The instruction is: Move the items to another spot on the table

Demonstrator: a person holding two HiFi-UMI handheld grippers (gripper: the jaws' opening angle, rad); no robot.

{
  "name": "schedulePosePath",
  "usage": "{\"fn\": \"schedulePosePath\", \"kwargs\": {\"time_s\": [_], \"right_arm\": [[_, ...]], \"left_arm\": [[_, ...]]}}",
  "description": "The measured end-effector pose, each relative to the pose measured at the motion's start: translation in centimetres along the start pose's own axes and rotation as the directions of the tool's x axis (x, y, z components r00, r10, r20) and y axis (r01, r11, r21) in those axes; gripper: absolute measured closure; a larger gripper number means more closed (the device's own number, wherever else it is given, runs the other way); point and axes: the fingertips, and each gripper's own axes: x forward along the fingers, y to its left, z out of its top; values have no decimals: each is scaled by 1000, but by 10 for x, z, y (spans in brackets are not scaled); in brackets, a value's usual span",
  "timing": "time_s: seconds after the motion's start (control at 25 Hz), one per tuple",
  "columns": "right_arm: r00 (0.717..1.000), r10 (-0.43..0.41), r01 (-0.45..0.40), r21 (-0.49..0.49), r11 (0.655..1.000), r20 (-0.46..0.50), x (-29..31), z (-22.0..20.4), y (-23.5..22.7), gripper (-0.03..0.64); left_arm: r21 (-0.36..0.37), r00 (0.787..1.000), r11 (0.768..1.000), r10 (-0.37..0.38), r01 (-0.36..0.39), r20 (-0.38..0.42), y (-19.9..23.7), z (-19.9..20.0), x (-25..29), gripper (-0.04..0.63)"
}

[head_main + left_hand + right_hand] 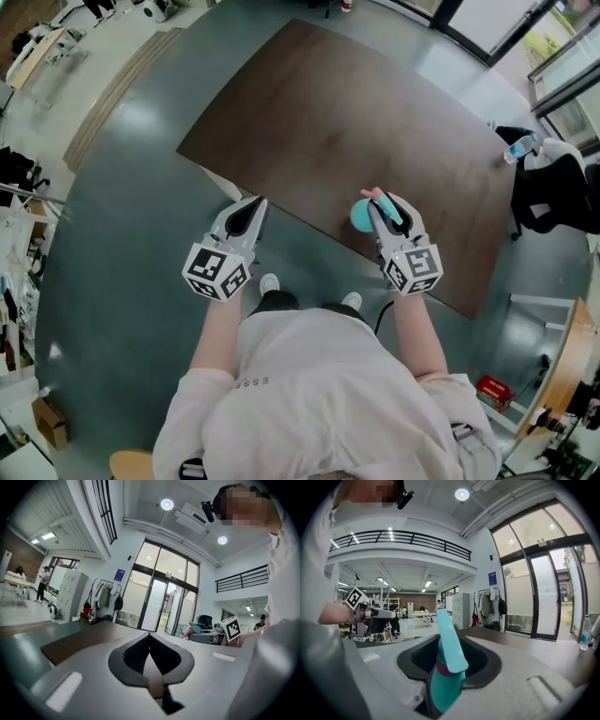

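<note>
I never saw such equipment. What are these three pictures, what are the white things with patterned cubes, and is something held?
A person stands at a brown table and holds a two-jaw tool in each hand; the cubes belong to the tools. One picture comes from a camera on the person's head, looking down. The other two come from cameras on the tools, looking along their jaws. The left tool is shut and empty. The right tool grips a teal item with a pink band. The table looks bare.
</note>
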Motion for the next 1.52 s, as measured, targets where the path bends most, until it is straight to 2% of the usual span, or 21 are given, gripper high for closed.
{"fn": "schedulePosePath", "kwargs": {"time_s": [0.2, 0.36, 0.6, 0.72, 0.92, 1.12, 1.32, 1.52], "right_arm": [[995, 95, -94, -37, 995, 14, 86, 22, 75, 494], [987, 161, -160, -45, 986, 11, 143, 38, 131, 494], [967, 254, -255, -40, 966, -27, 212, 43, 179, 494], [961, 275, -276, -38, 960, -37, 245, 43, 185, 494], [962, 267, -269, -28, 963, -58, 307, 47, 185, 494], [973, 221, -221, 7, 975, -63, 367, 44, 172, 494], [981, 175, -175, 7, 985, -80, 420, 39, 157, 494], [988, 118, -117, 20, 993, -96, 454, 39, 143, 494]], "left_arm": [[13, 995, 997, 80, -81, 57, 80, 33, -59, 588], [14, 989, 993, 112, -114, 92, 126, 50, -102, 588], [-22, 974, 980, 199, -198, 104, 190, 52, -131, 586], [-24, 970, 976, 220, -219, 105, 219, 53, -128, 587], [-17, 975, 980, 200, -199, 97, 270, 69, -108, 588], [16, 987, 989, 144, -145, 67, 322, 89, -73, 587], [28, 993, 993, 115, -116, 31, 372, 90, -39, 586], [24, 998, 998, 67, -66, -20, 403, 90, -11, 586]]}}
